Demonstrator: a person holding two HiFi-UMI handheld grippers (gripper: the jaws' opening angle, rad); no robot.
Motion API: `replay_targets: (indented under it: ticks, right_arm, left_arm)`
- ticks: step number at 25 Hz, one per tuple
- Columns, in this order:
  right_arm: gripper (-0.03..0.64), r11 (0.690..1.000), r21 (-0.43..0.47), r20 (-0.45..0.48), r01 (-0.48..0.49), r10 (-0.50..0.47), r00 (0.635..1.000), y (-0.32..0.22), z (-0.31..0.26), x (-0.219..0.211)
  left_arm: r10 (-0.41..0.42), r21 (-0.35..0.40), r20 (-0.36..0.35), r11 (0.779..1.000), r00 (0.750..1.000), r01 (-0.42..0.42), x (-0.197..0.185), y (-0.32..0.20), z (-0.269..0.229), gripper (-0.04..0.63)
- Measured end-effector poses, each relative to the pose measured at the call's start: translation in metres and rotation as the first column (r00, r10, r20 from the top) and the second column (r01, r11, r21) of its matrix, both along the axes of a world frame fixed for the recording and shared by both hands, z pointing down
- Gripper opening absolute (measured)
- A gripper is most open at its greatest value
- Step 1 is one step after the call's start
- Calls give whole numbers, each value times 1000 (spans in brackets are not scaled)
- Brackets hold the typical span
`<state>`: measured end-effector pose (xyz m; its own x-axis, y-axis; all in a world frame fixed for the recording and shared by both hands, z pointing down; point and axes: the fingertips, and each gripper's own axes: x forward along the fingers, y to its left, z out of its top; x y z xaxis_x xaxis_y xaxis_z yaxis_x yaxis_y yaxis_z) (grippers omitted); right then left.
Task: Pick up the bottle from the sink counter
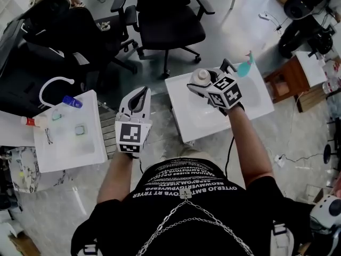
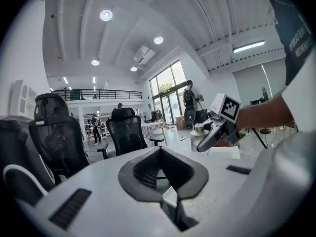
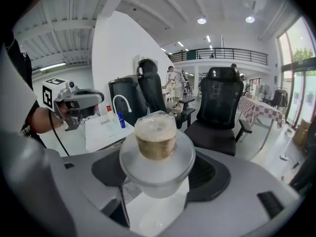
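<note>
Right gripper view: our right gripper [image 3: 158, 177] clamps the bottle [image 3: 156, 138] upright against spills; left gripper [image 2: 161, 174] idles, jaws together, empty.

the bottle [image 1: 201, 77] shows only its cap and shoulder in the head view; the rest sits behind the right gripper [image 1: 204, 83] and its marker cube [image 1: 228, 93]. in the right gripper view its lower body drops between the fingers [image 3: 212, 177] and off the bottom edge. a teal thing [image 1: 245, 67], perhaps a sprayer, is half covered at the desk's [image 1: 186, 108] far side. small items [image 1: 80, 129] on the left desk [image 1: 64, 153] are too small to name.
</note>
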<state>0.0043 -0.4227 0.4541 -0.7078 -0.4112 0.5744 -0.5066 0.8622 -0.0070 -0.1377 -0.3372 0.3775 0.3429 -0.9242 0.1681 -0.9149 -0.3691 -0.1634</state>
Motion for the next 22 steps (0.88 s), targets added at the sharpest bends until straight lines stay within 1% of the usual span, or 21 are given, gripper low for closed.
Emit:
replay_targets:
  ticks: [5, 10, 15, 18, 22]
  right_arm:
    - [334, 999, 25, 4, -24, 24, 1000, 21, -19, 4]
    - [334, 999, 8, -1, -38, 38, 999, 36, -17, 5]
    - [334, 999, -11, 3, -42, 42, 999, 40, -17, -2]
    - [334, 999, -6, 5, -49, 49, 999, 33, -21, -5]
    - [336, 998, -1, 11, -60, 60, 998, 17, -18, -12]
  left_arm:
    - [42, 10, 8, 999, 999, -42, 6, 16, -3, 5]
    - [67, 3, 0, 998, 998, -67, 11, 25, -4, 5]
    - [104, 30, 6, 994, 995, -105, 18, 22, -18, 5]
    - [102, 33, 7, 994, 995, -102, 12, 14, -20, 5]
    - [80, 13, -10, 997, 997, -79, 0, -3, -9, 5]
